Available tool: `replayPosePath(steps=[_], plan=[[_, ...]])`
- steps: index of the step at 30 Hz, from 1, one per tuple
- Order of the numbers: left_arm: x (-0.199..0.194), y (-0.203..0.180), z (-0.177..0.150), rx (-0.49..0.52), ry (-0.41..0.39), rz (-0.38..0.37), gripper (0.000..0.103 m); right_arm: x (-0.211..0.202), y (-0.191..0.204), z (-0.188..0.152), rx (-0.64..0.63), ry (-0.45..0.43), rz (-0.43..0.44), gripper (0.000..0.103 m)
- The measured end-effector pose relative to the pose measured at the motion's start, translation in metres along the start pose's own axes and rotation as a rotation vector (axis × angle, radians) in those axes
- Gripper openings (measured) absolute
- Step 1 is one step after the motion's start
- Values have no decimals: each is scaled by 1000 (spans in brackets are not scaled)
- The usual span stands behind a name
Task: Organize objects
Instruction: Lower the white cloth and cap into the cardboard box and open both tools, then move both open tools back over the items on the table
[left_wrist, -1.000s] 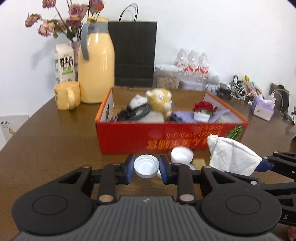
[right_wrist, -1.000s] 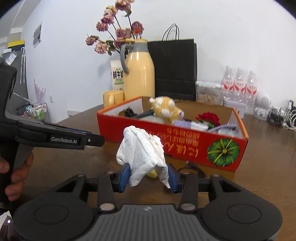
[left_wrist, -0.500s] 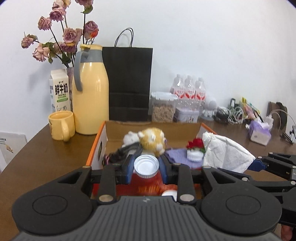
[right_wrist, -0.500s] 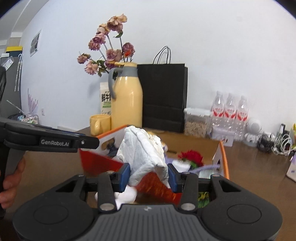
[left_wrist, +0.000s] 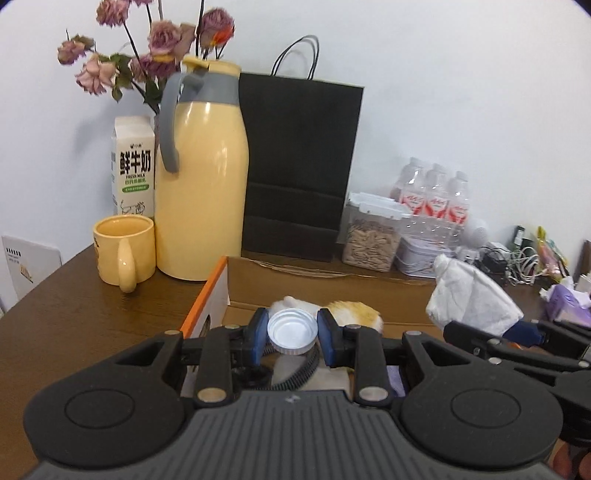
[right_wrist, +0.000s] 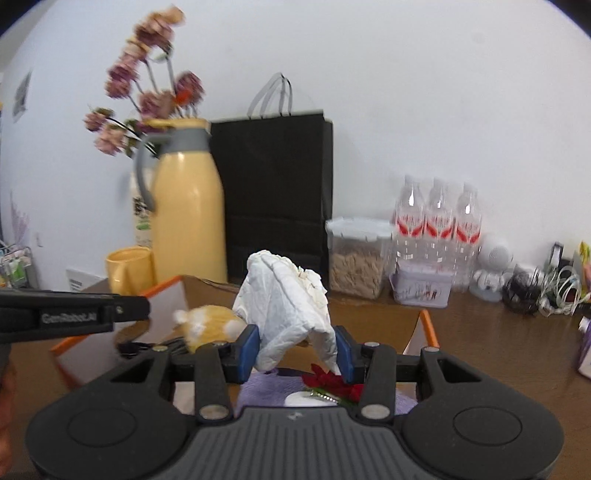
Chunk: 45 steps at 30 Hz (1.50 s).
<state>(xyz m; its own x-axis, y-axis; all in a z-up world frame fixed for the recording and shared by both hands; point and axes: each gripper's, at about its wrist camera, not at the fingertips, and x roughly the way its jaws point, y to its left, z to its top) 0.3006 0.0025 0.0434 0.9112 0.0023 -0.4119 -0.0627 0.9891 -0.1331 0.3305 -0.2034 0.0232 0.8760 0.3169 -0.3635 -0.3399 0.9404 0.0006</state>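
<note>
A person's 2 handheld grippers hang over an open cardboard box (left_wrist: 216, 295) on a brown wooden table (left_wrist: 74, 306), each carrying 1 item; the left gripper (left_wrist: 291, 332) is closed partway on a small white screw cap (left_wrist: 292, 329), its blue pads pressing the rim from both sides, open face toward the camera; the right gripper (right_wrist: 295, 349) is closed a little wider on a crumpled white cloth (right_wrist: 286, 310), which bunches upward between the pads and droops over them. Both loads sit above the box interior, where a plush toy (right_wrist: 207, 325), a purple cloth (right_wrist: 266, 387), a red flower (right_wrist: 332, 382) and a black cable (left_wrist: 303, 369) already lie; the task appears well along, with a release into the box the likely next step. The cap looks light, stiff and smooth, so a rim pinch across its width seems right, though it could pop out if squeezed unevenly; the cloth looks soft and light, forgiving of any hold, but may cling to a pad on release. Behind stand a yellow thermos jug (left_wrist: 201, 177), a yellow mug (left_wrist: 123, 251), a milk carton (left_wrist: 133, 166), dried roses (left_wrist: 147, 40), a black paper bag (left_wrist: 299, 166), a seed container (left_wrist: 373, 240) and 3 water bottles (left_wrist: 434, 199).
</note>
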Motion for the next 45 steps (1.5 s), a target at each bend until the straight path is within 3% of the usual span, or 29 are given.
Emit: replayPosePath(steps=[6,8,10,13,14,16,18,32,40,45], plan=[[23,6,-9,23,37,-5,29,21,-8,-12,9,41,0,45],[22,5,-13,37,33,-5,29,21,-8,-15,3,38,0,51],[18,3,-14,48,10,-1,36,20,-7,-19,-2,36,2,62],[8,0,-16,67,-32,6,65,17,-4,-22,-15,32,-10,77],[4,-2,-17,76,-50,16,79,15,-3,-22,-22,31,-20,82],[-2,-5,-17,88,-85,30,90,11,-1,-23,-30,17,-43,97],[-7,-6,-17,90,-108,30,103,8,0,-24,-36,6,-64,103],[-12,-5,-19,83,-112,25,103,-3,1,-22,-36,-24,-73,103],[-29,-4,-22,104,-105,10,103,-35,-1,-20,-41,-98,-67,103],[-40,-4,-33,152,-66,-13,103,-51,1,-27,-65,-93,-50,103]])
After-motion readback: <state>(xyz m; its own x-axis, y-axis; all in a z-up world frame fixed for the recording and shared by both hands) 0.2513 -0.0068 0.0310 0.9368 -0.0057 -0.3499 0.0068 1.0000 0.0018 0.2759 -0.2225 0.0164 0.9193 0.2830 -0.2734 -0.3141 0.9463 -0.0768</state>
